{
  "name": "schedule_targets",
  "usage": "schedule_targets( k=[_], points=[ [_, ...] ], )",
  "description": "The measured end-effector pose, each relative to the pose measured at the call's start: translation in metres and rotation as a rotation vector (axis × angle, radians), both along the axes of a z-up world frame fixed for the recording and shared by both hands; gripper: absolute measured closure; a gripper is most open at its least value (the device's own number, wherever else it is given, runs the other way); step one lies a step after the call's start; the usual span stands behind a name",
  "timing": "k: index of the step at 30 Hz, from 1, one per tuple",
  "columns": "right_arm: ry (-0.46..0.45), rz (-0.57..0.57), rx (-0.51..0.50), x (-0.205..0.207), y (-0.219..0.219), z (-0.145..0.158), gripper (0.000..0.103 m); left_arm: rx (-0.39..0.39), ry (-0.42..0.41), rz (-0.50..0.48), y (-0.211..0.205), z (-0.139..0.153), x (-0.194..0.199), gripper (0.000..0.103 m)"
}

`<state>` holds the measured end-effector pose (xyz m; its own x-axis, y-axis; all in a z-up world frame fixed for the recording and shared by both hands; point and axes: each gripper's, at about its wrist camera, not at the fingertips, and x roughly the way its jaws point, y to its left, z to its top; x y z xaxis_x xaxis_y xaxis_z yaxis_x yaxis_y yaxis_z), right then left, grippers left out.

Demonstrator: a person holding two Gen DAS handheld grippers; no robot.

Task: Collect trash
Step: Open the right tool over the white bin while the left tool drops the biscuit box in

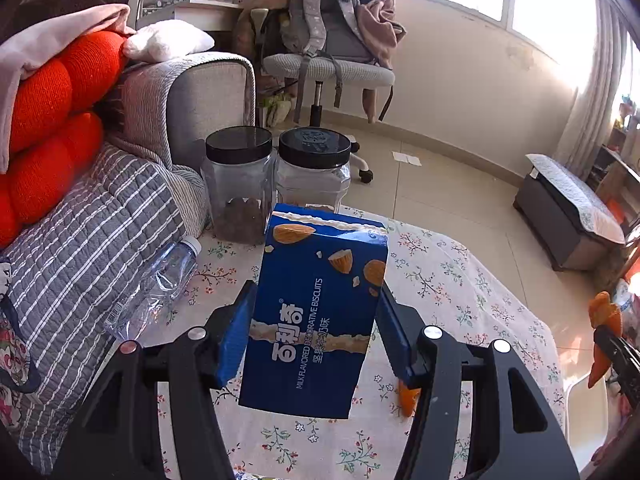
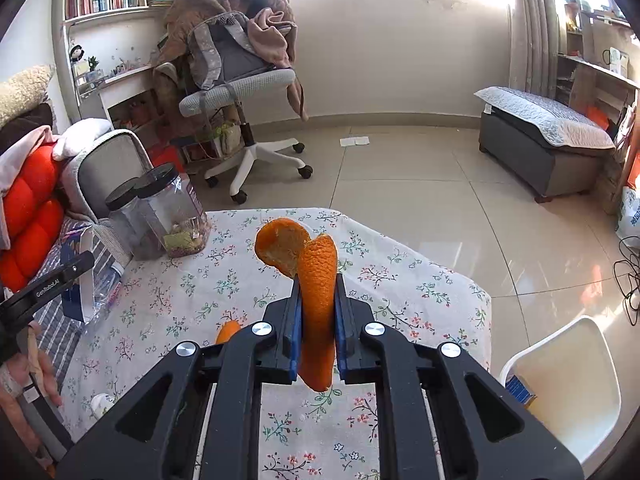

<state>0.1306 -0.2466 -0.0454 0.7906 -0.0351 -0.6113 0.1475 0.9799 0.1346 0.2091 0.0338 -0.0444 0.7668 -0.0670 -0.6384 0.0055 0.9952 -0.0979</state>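
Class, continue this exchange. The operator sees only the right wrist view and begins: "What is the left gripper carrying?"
Observer: The left gripper is shut on a blue biscuit box, held clear of the table, with its top torn open.
Operator: Any trash lying on that side?
Observer: A crushed clear bottle lies against the striped cushion, its white cap toward the jars.
Operator: What does the box's face show?
Observer: Almonds and the words "MILK FLAVORED DECORATIVE BISCUITS".
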Motion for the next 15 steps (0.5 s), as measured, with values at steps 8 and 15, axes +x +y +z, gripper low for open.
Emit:
schedule_targets(
  k=[8, 15],
  points=[
    [-0.05, -0.035, -0.042, -0.027, -0.019, 0.013, 0.091, 0.021, -0.108, -0.033, -0.03, 0.028, -0.038, 0.046],
    [-0.082, -0.093, -0.061, -0.049, -0.043, 0.022, 0.09, 0.031, -0.148, -0.092, -0.066, 0.037, -0.061, 0.045]
  ],
)
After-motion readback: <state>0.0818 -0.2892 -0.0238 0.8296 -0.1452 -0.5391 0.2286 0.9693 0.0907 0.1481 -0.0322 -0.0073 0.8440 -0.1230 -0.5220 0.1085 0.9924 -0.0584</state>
